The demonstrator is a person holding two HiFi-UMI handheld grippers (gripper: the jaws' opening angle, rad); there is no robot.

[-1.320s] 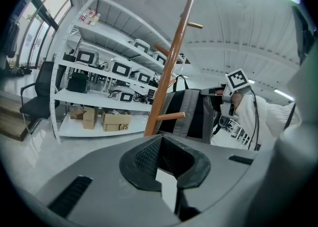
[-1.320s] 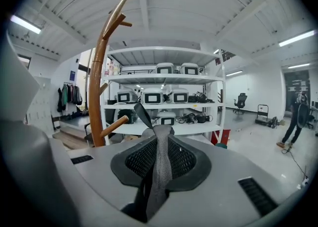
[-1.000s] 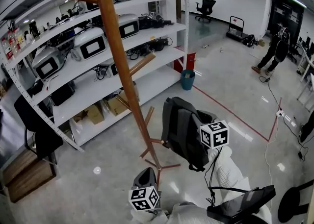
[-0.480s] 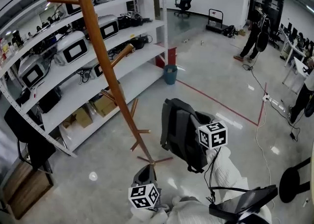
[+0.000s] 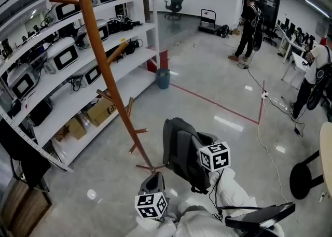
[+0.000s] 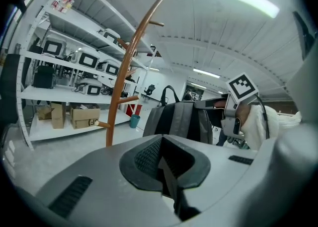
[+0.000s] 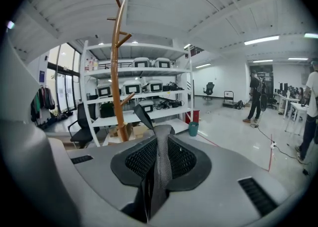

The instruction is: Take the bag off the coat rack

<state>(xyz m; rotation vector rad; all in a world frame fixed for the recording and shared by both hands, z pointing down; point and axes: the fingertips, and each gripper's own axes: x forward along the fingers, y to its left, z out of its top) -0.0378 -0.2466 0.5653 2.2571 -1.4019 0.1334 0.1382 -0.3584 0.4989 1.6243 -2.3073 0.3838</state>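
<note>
The right tool (image 7: 155,169) is clamped on a dark mesh strap (image 7: 162,146) that runs up between its jaws and folds over just ahead of them. In the head view this strap belongs to the bag (image 5: 181,153), a dark grey backpack that hangs off the rack (image 5: 106,70), clear of every peg. The bag sits just in front of the right tool's marker cube (image 5: 214,156), touching the tool's front end, with its body dropping below the tool toward the floor (image 5: 104,184); whether it touches the floor cannot be told. The rack's leaning pole and its foot stand to the left of the bag, near but apart from it. The left tool (image 6: 166,166) has its jaws together with nothing between them. It is held low, near the rack's foot and left of the bag, not touching it. From the left gripper view the bag hangs straight ahead of that tool, its shoulder straps facing it and its top loop upright. There the rack stands to its left and the right tool's cube to its right. White shelves (image 5: 62,91) with devices and boxes stand behind the rack.
</note>
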